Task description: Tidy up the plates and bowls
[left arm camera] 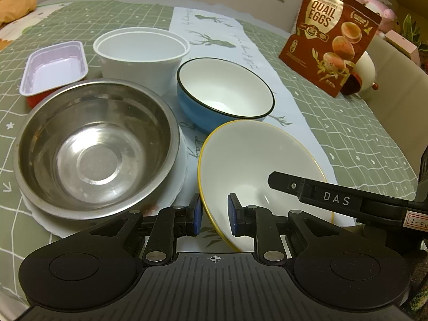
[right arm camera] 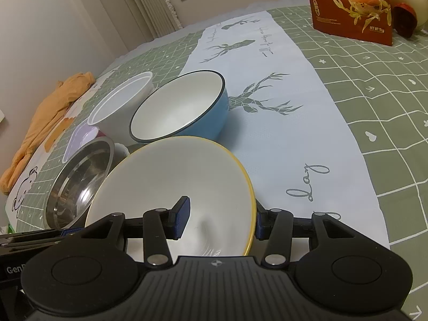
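Note:
A white bowl with a yellow rim hangs tilted just in front of both cameras. My left gripper is shut on its near-left rim, one blue pad outside, one inside. My right gripper is shut on the bowl at its right rim, and one of its black fingers reaches into the bowl in the left wrist view. Behind stands a blue bowl with a white inside. To the left a steel bowl sits on a white plate.
A white plastic tub and a red tray with a lilac lining stand behind the steel bowl. A quail eggs bag stands at the back right. An orange cloth lies at the table's far left edge.

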### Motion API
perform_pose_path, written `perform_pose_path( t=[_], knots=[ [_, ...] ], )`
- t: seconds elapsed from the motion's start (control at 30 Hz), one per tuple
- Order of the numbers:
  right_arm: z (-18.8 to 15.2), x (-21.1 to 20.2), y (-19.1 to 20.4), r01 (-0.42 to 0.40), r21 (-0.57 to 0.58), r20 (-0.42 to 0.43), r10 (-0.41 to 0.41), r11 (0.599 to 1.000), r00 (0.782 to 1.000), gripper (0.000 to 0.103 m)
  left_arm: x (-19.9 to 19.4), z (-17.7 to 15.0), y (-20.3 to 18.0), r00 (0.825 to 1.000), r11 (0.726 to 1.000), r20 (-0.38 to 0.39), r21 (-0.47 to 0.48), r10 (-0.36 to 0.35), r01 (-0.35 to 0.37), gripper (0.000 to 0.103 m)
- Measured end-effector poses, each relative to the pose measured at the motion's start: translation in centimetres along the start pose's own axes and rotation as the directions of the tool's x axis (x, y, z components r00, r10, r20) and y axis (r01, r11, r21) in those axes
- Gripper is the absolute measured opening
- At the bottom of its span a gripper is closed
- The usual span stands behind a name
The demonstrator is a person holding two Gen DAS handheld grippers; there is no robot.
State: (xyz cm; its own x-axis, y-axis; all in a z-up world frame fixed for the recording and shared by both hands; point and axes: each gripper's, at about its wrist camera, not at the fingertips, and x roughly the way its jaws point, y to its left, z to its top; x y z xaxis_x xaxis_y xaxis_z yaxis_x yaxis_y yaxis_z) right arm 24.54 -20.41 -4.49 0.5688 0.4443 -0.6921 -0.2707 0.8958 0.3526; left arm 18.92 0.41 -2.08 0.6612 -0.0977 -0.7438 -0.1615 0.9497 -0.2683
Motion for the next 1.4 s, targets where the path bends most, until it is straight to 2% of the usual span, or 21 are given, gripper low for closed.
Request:
perform_pose_path(
  t=[0.7,0.97,1.17,1.2,1.23,1.4],
  knots=[
    [0.0,0.1,-0.3,0.018,0.001,0.007,-0.018,1.0,1.0,0.048,-1.1,0.1,-0.6,0.998,0.999,0.049,0.038,0.034,-0.036,0.022],
    [0.2,-1.0,0.0,0.069,-0.011,0.076,-0.068,0.998,0.995,0.048,-2.5,0.7,-0.6,0.993,0.997,0.107,0.059,0.04,-0.046,0.022],
    [0.6,-3.5,1.1,0.182,-0.031,0.191,-0.173,0.983,0.966,0.052,-4.5,2.1,-0.4,0.985,0.995,0.171,0.099,-0.004,-0.013,0.022],
    [0.7,-4.0,1.3,0.193,-0.03,0.206,-0.183,0.981,0.961,0.056,-4.7,2.3,-0.4,0.984,0.994,0.176,0.109,-0.013,-0.006,0.022],
    [0.9,-4.6,1.6,0.207,-0.03,0.218,-0.196,0.978,0.956,0.061,-4.8,2.5,-0.4,0.983,0.993,0.18,0.119,-0.023,0.002,0.022],
    [2.8,-6.7,3.6,0.258,-0.06,0.228,-0.239,0.964,0.944,0.064,-5.3,3.7,0.0,0.977,0.986,0.198,0.162,-0.076,0.044,0.022]
  ],
)
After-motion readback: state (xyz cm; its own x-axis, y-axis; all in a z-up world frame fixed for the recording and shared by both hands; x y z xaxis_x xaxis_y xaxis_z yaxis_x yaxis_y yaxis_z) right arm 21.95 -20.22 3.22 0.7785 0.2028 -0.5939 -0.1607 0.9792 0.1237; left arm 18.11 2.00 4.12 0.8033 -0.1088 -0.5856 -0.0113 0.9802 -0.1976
